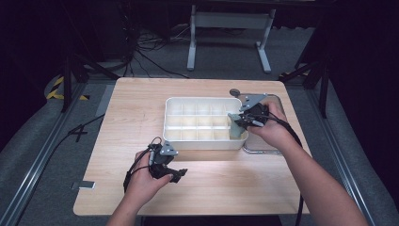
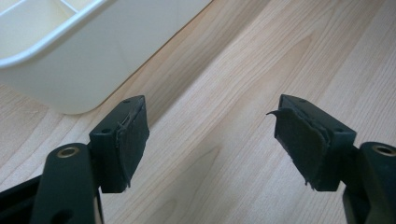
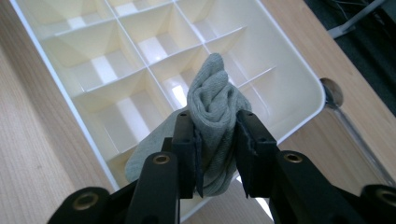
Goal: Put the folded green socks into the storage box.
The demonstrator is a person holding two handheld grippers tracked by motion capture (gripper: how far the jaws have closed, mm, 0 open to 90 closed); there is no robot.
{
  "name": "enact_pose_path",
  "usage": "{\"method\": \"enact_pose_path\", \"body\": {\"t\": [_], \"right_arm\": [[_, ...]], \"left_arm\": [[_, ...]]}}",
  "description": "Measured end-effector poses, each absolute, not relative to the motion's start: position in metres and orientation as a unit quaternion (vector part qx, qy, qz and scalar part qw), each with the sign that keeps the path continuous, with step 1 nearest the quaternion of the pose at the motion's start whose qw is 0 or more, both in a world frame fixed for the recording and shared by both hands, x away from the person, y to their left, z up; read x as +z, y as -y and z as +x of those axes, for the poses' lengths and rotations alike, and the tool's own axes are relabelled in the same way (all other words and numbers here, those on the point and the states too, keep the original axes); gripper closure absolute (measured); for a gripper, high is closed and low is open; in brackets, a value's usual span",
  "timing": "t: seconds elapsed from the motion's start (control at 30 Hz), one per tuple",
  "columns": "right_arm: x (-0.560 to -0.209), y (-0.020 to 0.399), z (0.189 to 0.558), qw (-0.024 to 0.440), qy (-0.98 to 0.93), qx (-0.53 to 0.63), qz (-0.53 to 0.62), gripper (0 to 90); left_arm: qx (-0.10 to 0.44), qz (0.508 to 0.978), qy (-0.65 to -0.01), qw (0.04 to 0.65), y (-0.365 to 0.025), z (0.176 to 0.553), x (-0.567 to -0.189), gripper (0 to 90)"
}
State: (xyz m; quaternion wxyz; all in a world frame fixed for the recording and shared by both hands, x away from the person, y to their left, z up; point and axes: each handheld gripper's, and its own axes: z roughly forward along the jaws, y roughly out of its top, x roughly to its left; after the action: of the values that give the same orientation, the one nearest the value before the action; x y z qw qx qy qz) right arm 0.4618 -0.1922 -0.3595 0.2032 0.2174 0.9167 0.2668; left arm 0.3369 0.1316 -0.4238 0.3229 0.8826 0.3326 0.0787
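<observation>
Legible text, labels, brands, numbers, signs: none. Checked the divided tray, the rolled cloth and the wooden table; all unmarked.

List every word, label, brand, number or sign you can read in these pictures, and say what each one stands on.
None can be read. The white divided tray, the grey rolled cloth held in the right gripper, the left gripper and the wooden table all bear no lettering.
</observation>
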Motion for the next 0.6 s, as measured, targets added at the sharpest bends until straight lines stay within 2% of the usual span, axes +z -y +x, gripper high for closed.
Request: {"method": "enact_pose_path", "body": {"t": [0.17, 0.6], "right_arm": [[-0.376, 0.187, 0.463, 0.201, -0.925, 0.245, 0.210, 71.0], [-0.400, 0.182, 0.463, 0.141, -0.929, 0.217, 0.263, 71.9]], "left_arm": [[0.078, 0.885, -0.330, 0.319, -0.133, 0.337, -0.424, 26.8], [0.082, 0.883, -0.333, 0.319, -0.134, 0.336, -0.426, 26.7]]}}
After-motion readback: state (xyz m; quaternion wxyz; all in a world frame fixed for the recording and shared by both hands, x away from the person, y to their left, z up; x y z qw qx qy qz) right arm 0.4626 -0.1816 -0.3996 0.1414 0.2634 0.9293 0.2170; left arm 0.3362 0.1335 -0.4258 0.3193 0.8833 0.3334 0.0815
